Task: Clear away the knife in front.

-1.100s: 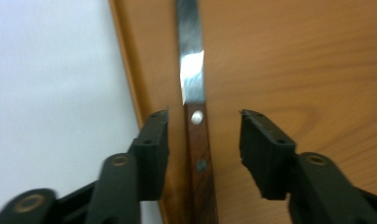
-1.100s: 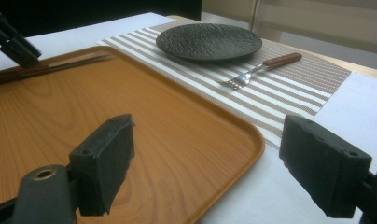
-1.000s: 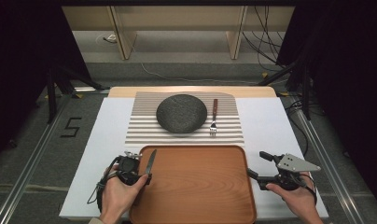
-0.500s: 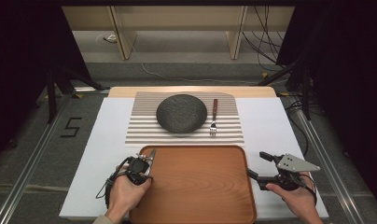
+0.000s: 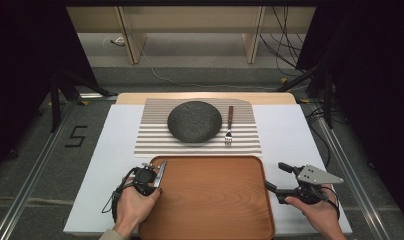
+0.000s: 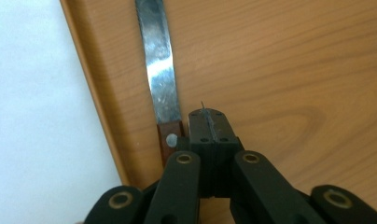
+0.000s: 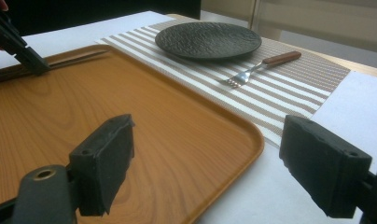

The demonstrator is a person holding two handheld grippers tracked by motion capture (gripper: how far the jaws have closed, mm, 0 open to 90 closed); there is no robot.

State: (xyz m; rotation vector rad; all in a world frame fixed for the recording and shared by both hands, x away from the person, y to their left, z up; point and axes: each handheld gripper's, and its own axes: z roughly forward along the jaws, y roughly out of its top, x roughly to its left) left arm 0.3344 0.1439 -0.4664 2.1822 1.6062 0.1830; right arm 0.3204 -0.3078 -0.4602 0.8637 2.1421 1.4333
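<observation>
Lying along the left inner edge of the wooden tray (image 5: 210, 200), a knife (image 5: 161, 173) with its long axis running away from the person, blade pointing toward the far side of the table and the brown riveted handle nearest the hand. Resting just beside that handle, the left gripper (image 5: 152, 176), jaws pressed flat together with nothing between them and the knife handle (image 6: 169, 140) sitting outside them, touching or nearly touching the jaw's left face; holding no grip on it. Hovering off the tray's right edge over the white table cover (image 5: 110, 140), the right gripper (image 5: 277, 178), jaws spread wide and empty. Sitting beyond the tray on the striped placemat (image 5: 155, 137), a dark round plate (image 5: 194, 121) and, just to its right, a fork (image 5: 229, 127) lying parallel to the knife, tines toward the person and wooden handle pointing away. Showing up close in the left gripper view: the scuffed steel blade (image 6: 157, 60), the rivet in the handle, and the tray's raised rim (image 6: 91, 88) right alongside the knife. Showing from low down in the right gripper view: the plate's (image 7: 208, 40) textured surface, the fork (image 7: 263, 66) at an angle, and the other gripper (image 7: 18, 44) far off at the tray's opposite rim.
</observation>
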